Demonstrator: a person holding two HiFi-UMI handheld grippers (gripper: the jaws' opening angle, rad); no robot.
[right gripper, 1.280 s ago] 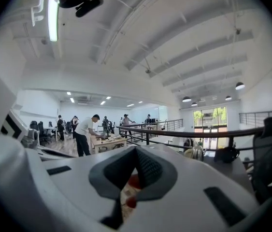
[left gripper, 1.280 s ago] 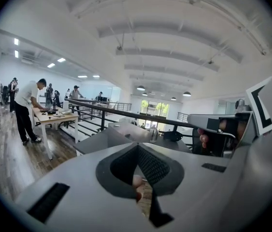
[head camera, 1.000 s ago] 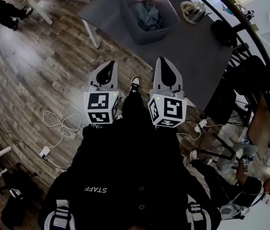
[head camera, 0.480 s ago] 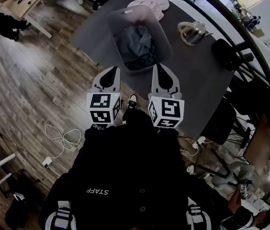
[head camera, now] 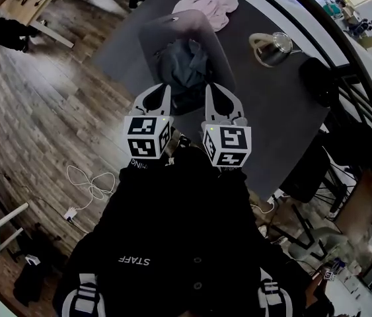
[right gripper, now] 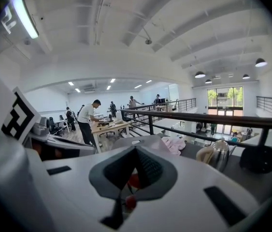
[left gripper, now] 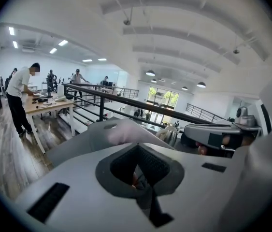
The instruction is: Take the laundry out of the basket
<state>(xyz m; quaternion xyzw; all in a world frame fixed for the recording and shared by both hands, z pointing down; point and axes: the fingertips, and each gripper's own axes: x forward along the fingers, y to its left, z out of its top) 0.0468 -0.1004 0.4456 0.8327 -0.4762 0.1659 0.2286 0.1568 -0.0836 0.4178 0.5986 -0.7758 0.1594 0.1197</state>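
A grey laundry basket [head camera: 156, 32] stands on the dark table [head camera: 271, 117], with crumpled grey-blue laundry [head camera: 182, 61] inside. A pink garment [head camera: 209, 4] lies on the table beyond it. My left gripper [head camera: 166, 87] and right gripper [head camera: 207, 87] are held side by side at the basket's near edge, tips pointing at it, both shut and empty. In the left gripper view the left gripper [left gripper: 136, 144] has the basket [left gripper: 85, 139] right behind its tips. The right gripper [right gripper: 136, 148] points over the basket [right gripper: 131, 141] toward the pink garment [right gripper: 174, 144].
A metal kettle [head camera: 271, 45] and a black round object [head camera: 318, 78] sit on the table's right side. A black railing [head camera: 344, 65] runs along the right. White cables [head camera: 90, 183] lie on the wooden floor at left. A person [left gripper: 20, 98] works at a distant wooden table.
Both grippers have moved forward from over the floor to the basket's near edge. The table and basket now sit closer, and the pink garment has come into view.
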